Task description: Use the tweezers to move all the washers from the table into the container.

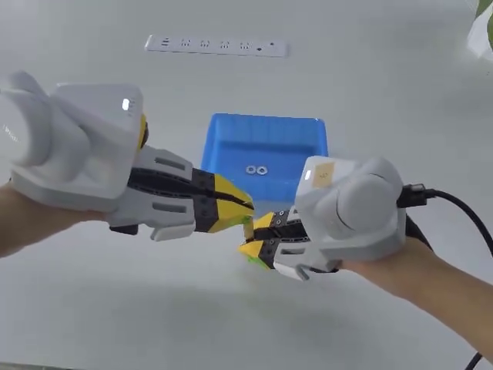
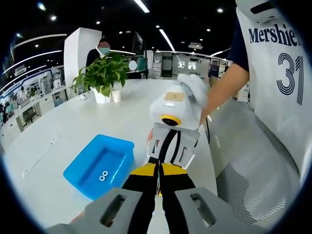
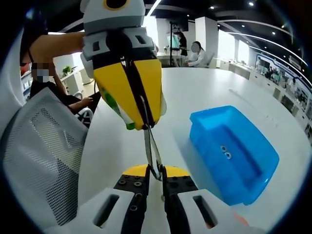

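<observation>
Left gripper [image 1: 248, 206], right gripper [image 1: 248, 236] seemingly pinch tweezers [image 3: 151, 151] beside container's [image 1: 219, 154] rim.

Container [image 1: 229, 145] glossy blue plastic; washers [image 1: 256, 170] shiny metal; tweezers [image 3: 150, 148] thin bright metal; table [image 1: 362, 85] smooth matt white.

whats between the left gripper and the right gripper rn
The tweezers span that gap, one end in the left gripper, the other in the right gripper. The right gripper view shows it.

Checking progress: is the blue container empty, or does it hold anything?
Not empty. Two washers lie side by side on the floor of the blue container, seen in all three views.
</observation>
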{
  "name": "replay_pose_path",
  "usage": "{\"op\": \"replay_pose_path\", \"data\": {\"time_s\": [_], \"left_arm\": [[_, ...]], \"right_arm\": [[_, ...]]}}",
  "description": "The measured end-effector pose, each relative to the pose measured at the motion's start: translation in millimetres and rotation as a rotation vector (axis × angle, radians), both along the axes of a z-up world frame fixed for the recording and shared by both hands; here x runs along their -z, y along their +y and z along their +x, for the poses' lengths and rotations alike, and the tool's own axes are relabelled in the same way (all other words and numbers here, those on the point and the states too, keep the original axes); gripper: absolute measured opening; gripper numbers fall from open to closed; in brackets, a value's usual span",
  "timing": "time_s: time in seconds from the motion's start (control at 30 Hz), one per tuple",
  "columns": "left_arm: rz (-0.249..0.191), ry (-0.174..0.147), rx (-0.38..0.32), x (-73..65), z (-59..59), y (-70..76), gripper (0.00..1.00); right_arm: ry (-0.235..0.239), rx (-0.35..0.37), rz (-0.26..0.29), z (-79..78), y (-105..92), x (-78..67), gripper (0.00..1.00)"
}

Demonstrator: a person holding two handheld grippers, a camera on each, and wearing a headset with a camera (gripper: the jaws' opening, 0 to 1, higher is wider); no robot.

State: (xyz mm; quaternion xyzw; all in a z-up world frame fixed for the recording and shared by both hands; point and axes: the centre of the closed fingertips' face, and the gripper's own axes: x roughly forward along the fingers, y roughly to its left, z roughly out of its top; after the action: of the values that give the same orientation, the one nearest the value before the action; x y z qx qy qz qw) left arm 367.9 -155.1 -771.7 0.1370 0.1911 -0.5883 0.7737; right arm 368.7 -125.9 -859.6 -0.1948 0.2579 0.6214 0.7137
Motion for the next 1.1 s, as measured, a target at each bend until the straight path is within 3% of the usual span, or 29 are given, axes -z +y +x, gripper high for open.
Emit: {"op": "replay_pose_path", "data": {"time_s": [0.67, 1.1], "left_arm": [[0.002, -0.092, 0.032, -40.2, 6.4, 0.0, 0.05], [0.007, -0.155, 0.060, -65.2, 25.5, 1.7, 0.05]], "right_arm": [[-0.083, 0.005, 0.031, 13.0, 1.2, -41.7, 0.11], [-0.140, 0.012, 0.052, 35.6, 2.6, -67.6, 0.11]]}}
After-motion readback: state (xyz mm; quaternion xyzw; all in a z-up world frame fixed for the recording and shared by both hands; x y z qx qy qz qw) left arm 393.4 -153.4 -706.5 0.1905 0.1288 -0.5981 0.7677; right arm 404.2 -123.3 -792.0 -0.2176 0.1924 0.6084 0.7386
